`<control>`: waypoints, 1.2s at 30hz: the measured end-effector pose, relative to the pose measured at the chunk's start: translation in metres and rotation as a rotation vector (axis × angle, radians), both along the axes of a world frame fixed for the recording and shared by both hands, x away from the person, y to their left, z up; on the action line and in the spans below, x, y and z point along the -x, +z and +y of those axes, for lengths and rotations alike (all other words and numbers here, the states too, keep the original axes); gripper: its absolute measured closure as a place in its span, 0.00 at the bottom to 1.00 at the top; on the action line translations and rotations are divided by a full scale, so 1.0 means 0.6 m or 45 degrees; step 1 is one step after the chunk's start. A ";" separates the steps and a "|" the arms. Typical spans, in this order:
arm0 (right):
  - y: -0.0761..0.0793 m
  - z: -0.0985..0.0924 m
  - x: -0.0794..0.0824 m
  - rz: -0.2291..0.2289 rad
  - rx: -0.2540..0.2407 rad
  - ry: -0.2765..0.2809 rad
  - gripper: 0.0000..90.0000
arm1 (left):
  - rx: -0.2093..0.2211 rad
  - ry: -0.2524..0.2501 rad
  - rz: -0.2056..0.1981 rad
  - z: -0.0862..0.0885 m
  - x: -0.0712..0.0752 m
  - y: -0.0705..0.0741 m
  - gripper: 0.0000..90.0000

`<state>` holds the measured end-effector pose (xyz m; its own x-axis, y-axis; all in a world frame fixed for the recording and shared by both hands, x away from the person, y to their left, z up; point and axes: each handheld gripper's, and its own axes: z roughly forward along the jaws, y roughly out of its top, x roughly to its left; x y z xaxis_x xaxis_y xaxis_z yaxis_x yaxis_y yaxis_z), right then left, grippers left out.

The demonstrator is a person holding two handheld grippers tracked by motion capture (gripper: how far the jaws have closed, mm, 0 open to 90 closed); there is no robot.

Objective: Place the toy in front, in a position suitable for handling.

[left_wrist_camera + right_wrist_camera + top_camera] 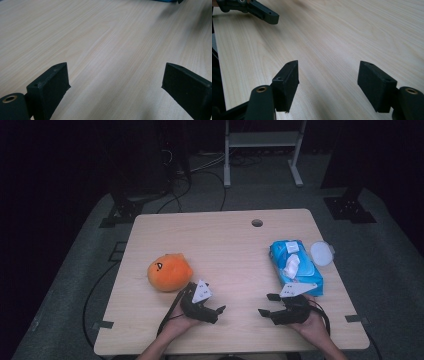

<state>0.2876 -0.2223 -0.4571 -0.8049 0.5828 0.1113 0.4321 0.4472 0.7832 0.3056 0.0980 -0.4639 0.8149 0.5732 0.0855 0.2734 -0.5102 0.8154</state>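
Both empty and wide open, the left gripper (218, 309) rests just beside the orange plush toy (169, 272), soft and light, best pinched across its body, the right gripper (265, 305) farther off.

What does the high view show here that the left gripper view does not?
High view alone: the round orange plush toy, the white round lid, both hands, and the right claw, open and empty. Left gripper view alone: a close look between the left claw pads, apart over bare wood. Shared: the pale wooden table, the blue wipes pack and the left claw.
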 end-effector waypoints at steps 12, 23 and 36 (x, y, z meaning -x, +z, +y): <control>0.001 -0.001 0.003 -0.005 -0.001 -0.005 0.36 | 0.116 -0.034 0.008 0.004 0.002 0.021 0.07; 0.004 -0.010 0.001 -0.009 -0.022 -0.039 0.36 | 0.220 -0.092 0.007 0.014 -0.010 0.090 0.04; 0.002 -0.009 0.001 0.001 -0.020 -0.045 0.36 | 0.267 -0.088 -0.067 0.040 -0.048 0.167 0.03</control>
